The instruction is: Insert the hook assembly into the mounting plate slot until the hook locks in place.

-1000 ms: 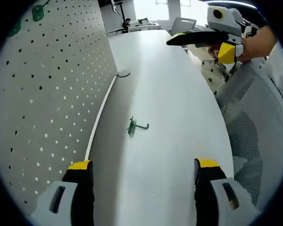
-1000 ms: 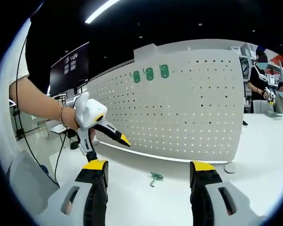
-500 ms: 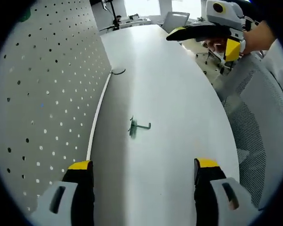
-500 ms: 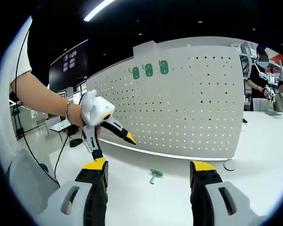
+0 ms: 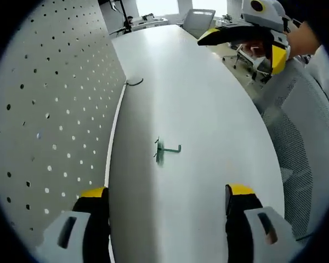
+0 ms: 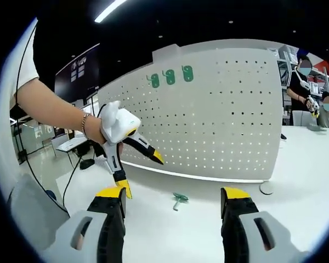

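Observation:
A small green hook assembly [image 5: 164, 151] lies loose on the white table [image 5: 208, 115], ahead of my left gripper [image 5: 167, 193], whose jaws stand open and empty. The white pegboard mounting plate [image 5: 49, 109] stands upright along the table's left side. In the right gripper view the hook assembly [image 6: 179, 199] lies in front of the pegboard [image 6: 219, 120], beyond my open, empty right gripper [image 6: 174, 193]. The left gripper [image 6: 141, 174] hangs open above the table to the hook's left, held by a hand. The right gripper [image 5: 244, 48] shows open at the upper right, well off the hook.
Three green hooks [image 6: 169, 76] hang near the pegboard's top. A mesh chair [image 5: 307, 159] stands at the table's right edge. A dark cable [image 5: 134, 82] lies by the pegboard's foot. A round disc [image 6: 267, 188] sits near the pegboard's end. People [image 6: 304, 82] stand far right.
The left gripper has moved forward and down toward the hook, showing further right in the right gripper view. The hook has stayed where it lay on the table.

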A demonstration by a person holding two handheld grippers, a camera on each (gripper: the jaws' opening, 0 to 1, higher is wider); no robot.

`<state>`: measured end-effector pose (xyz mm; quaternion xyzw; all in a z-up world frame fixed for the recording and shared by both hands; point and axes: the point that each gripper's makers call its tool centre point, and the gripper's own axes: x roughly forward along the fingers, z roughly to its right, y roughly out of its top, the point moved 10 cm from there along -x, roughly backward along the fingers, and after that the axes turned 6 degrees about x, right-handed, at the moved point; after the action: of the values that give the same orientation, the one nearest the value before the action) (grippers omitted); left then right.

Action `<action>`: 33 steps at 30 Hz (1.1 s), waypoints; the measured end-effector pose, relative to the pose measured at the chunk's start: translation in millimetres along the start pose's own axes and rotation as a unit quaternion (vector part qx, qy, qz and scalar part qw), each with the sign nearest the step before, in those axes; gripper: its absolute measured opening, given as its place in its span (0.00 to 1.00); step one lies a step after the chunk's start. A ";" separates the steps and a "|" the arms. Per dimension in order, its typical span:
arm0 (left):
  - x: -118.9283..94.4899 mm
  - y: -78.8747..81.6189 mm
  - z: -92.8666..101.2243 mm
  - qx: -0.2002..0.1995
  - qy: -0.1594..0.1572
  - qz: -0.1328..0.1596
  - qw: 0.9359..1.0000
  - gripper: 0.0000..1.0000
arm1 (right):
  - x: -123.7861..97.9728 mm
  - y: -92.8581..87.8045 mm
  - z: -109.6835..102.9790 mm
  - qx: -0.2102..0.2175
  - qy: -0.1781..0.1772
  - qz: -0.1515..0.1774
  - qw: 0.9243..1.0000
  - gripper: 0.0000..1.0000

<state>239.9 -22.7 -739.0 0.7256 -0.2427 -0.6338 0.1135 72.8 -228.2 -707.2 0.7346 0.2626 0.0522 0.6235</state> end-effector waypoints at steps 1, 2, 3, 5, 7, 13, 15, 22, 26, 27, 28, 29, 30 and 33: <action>1.0 1.0 -1.3 0.001 0.000 0.000 1.000 0.90 | 0.4 -0.4 0.0 0.001 0.000 -0.002 1.000 0.68; 1.8 1.5 -2.1 0.003 -0.001 0.000 1.000 0.89 | 0.6 -0.8 0.1 0.002 0.000 -0.003 1.000 0.68; 2.5 2.2 -2.6 0.005 -0.001 0.000 1.000 0.89 | 0.6 -1.5 0.7 0.001 -0.003 -0.007 1.000 0.68; 4.1 2.3 -4.0 0.008 -0.001 0.001 1.000 0.89 | 0.8 -1.6 0.7 0.004 -0.003 -0.006 1.000 0.68; 6.9 2.0 -4.9 0.006 -0.006 0.001 1.000 0.89 | 0.8 -2.9 1.1 0.002 -0.004 -0.011 1.000 0.68; 14.5 2.8 -9.6 0.014 -0.013 -0.006 1.000 0.88 | 1.3 -4.3 1.3 0.002 -0.006 -0.016 1.000 0.68; 16.3 5.1 -11.2 0.018 -0.015 -0.006 1.000 0.88 | 1.4 -4.9 1.8 0.004 -0.007 -0.017 1.000 0.68; 26.1 9.7 -10.9 0.041 -0.030 -0.019 0.999 0.88 | 1.7 -6.0 3.4 0.009 -0.011 -0.021 1.000 0.68; 31.2 12.2 -11.7 0.047 -0.038 -0.021 0.998 0.88 | 1.9 -6.3 3.1 0.009 -0.011 -0.022 1.000 0.68; 33.7 12.8 -12.4 0.048 -0.041 -0.023 0.998 0.88 | 2.0 -6.2 3.0 0.012 -0.010 -0.021 1.000 0.68; 35.0 13.1 -12.6 0.050 -0.043 -0.025 0.998 0.88 | 1.9 -6.1 2.9 0.013 -0.009 -0.021 1.000 0.68; 36.5 13.4 -12.7 0.052 -0.045 -0.025 0.997 0.88 | 1.7 -6.1 2.9 0.011 -0.010 -0.022 1.000 0.68; 38.5 14.0 -13.0 0.053 -0.047 -0.027 0.997 0.88 | 1.6 -6.2 2.9 0.011 -0.010 -0.022 1.000 0.68; 42.3 16.1 -13.3 0.058 -0.050 -0.030 0.997 0.88 | 0.9 -6.0 3.8 0.013 -0.012 -0.020 1.000 0.68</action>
<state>252.8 -59.4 -765.6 0.7051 -0.2627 -0.6575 0.0396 73.2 -230.7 -713.9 0.7379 0.2701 0.0272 0.6179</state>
